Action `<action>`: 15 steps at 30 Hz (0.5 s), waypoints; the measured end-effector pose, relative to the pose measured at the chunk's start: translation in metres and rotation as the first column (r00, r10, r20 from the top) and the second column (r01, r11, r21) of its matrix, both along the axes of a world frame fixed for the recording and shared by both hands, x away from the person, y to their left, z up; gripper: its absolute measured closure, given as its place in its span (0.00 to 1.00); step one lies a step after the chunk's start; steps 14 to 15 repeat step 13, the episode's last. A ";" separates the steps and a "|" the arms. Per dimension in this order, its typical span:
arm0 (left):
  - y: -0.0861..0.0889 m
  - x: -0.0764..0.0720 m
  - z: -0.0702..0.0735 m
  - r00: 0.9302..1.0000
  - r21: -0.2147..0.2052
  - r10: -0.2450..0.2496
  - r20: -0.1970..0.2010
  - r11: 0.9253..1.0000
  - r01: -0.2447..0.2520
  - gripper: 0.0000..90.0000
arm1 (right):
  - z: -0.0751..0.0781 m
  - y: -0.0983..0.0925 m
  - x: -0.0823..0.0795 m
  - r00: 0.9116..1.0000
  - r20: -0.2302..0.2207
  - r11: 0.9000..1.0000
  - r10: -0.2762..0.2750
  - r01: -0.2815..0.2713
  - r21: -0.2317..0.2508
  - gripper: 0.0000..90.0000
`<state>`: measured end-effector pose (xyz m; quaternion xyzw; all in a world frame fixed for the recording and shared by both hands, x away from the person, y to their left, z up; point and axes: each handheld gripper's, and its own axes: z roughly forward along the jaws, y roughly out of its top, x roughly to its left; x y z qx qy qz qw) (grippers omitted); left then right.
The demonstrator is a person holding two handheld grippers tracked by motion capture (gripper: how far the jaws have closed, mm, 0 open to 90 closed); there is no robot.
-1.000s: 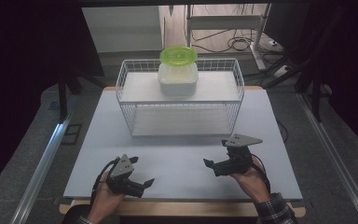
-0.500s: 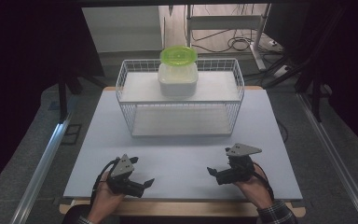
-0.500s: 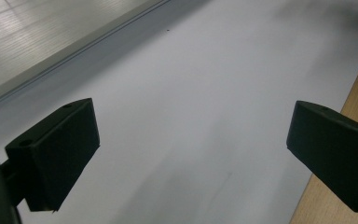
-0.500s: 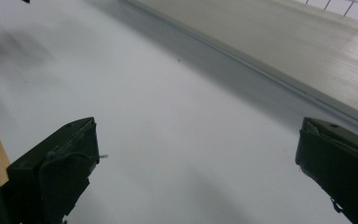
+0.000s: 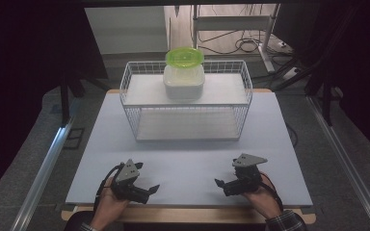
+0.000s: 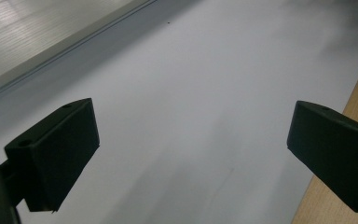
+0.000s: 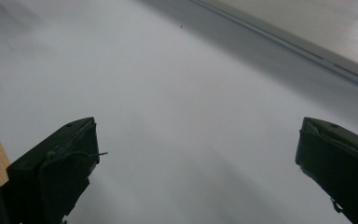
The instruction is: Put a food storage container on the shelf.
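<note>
Both hand-held grippers are held low at the bottom of the high view: left hand-held gripper (image 5: 150, 189) and right hand-held gripper (image 5: 220, 184), jaws spread, nothing gripped. The lidded container (image 5: 183, 80) is seen at upper centre, inside the wire basket (image 5: 130, 113) on the tabletop (image 5: 188, 159). Likely risks: jaws snagged on the basket rim, green lid (image 5: 184, 57) knocked loose, container tipped. No legible writing is noted.

Wire basket (image 5: 188, 127) blocks far side; near mat (image 5: 188, 163) open.
</note>
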<state>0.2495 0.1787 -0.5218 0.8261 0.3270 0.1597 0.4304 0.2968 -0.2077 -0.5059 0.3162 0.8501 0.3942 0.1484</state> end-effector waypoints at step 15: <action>-0.001 0.002 -0.003 1.000 0.009 0.002 -0.023 1.000 -0.002 0.02 | -0.012 0.003 0.003 0.999 -0.039 1.000 0.000 -0.001 -0.031 0.00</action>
